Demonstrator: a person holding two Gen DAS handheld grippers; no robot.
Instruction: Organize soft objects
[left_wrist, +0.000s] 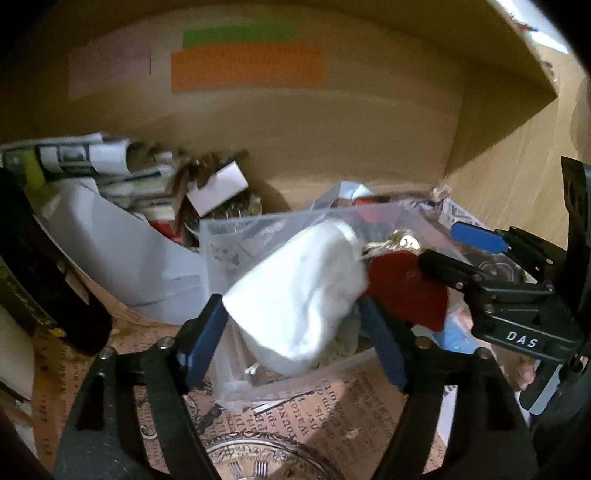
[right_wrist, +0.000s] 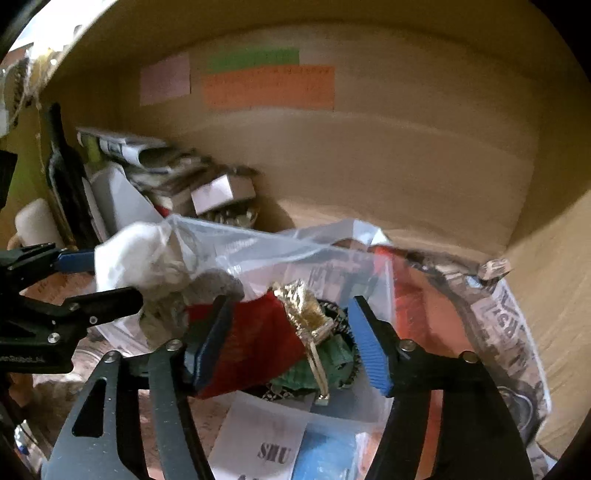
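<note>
The left tongs (left_wrist: 295, 317) clasp the soft white cloth bundle (left_wrist: 299, 291) above the clear plastic bag (left_wrist: 236, 236), where it looks light and squashy, best pinched mid-bulk, while the right tongs (right_wrist: 291, 339) gape wide around red fabric (right_wrist: 255, 339).

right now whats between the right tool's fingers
In the right wrist view, a red cloth and gold trinket lie between the open right tool.

Orange note (left_wrist: 247, 68), green note (left_wrist: 239, 35), rolled papers (left_wrist: 107, 155) at shelf back.
</note>
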